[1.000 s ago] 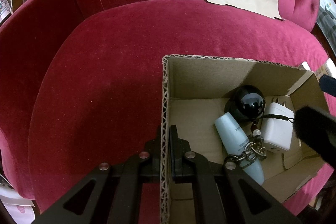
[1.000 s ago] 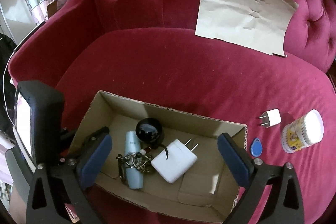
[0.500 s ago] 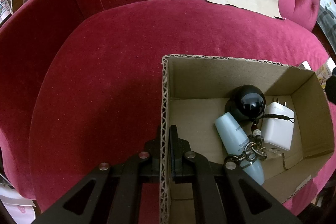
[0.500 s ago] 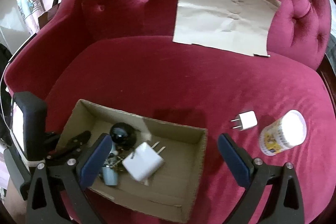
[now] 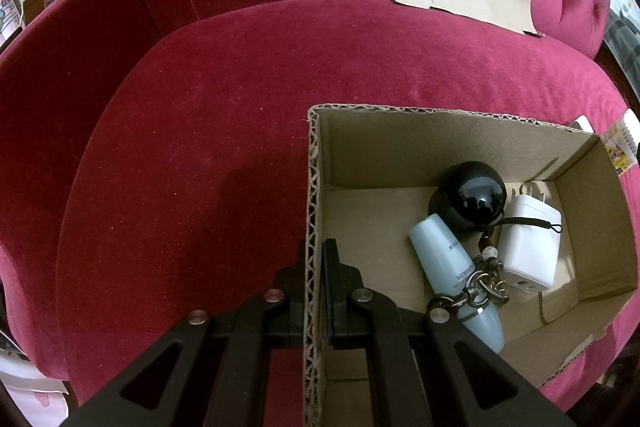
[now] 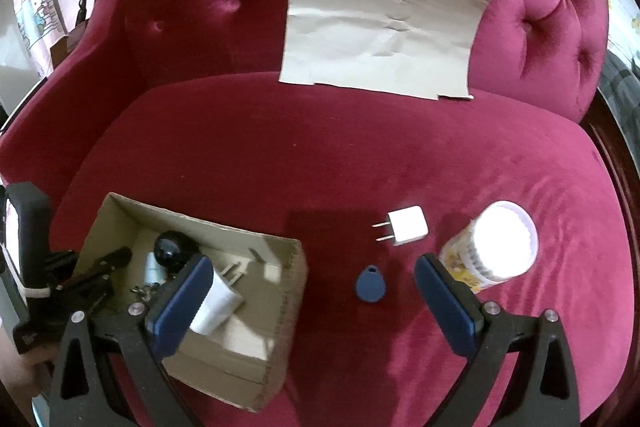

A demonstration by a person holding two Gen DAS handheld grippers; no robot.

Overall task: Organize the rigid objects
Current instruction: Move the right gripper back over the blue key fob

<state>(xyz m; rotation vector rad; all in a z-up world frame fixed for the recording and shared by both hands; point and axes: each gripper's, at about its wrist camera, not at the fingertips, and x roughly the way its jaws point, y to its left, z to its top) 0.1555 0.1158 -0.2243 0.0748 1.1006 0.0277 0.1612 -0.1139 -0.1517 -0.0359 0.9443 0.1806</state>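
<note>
- While the left gripper is clenched on the near-left wall of the cardboard box, one finger sits outside the corrugated edge and the other inside it, at the lower centre of the left wrist view.
- Inside the box, right of that gripper, lie a black ball-shaped object, a pale blue bottle, a white charger and a metal keyring with a cord draped over the bottle; all of them touch or overlap one another.
- Seen from the right wrist view, the right gripper hangs spread wide above the red velvet sofa seat, holding nothing.
- A blue teardrop key fob lies on the seat between the two blue-padded fingers, slightly above the fingertip line in the frame and touching neither.
- A small white plug adapter lies further up the frame from the fob, prongs pointing left.
- A clear cylindrical tub with a white lid lies on its side at the right, just beside the right finger's tip.
- The box occupies the lower left of this view, its corner partly behind the left finger.
- A creased sheet of brown paper leans against the tufted backrest in the upper centre.
</note>
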